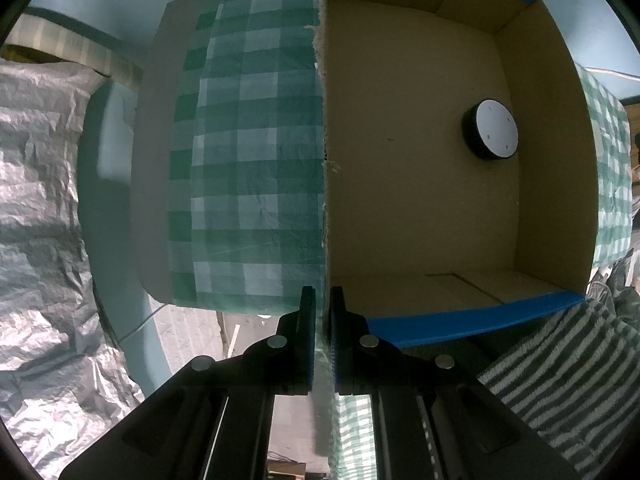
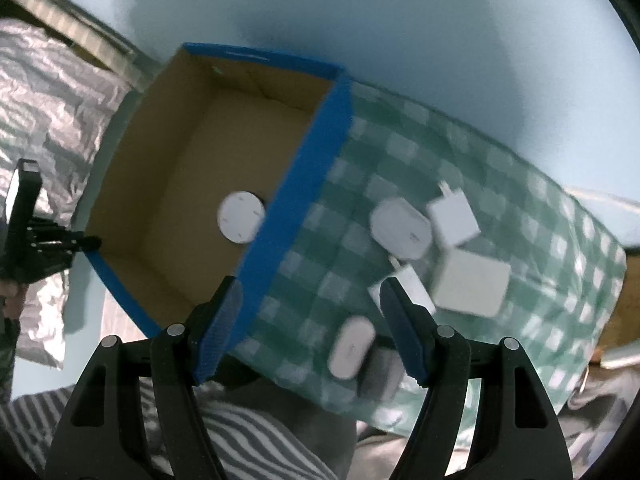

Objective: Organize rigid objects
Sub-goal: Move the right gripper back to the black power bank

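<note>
A blue-rimmed cardboard box (image 1: 520, 308) (image 2: 296, 184) stands on a green checked cloth (image 1: 248, 160) (image 2: 540, 240). A round black-and-white puck (image 1: 494, 130) (image 2: 240, 218) lies inside it. My left gripper (image 1: 323, 300) is shut on the box's left wall. My right gripper (image 2: 312, 300) is open and empty above the box's near corner and the cloth. On the cloth to the right lie several white chargers and cases: a rounded one (image 2: 400, 228), a plug adapter (image 2: 454, 212), a square block (image 2: 472, 284) and an oval case (image 2: 352, 348).
Crinkled silver sheeting (image 1: 40, 200) (image 2: 52, 92) lies at the left. A striped grey-and-white fabric (image 1: 560, 380) (image 2: 248, 432) is at the near side. A pale blue wall (image 2: 400, 20) is behind the table.
</note>
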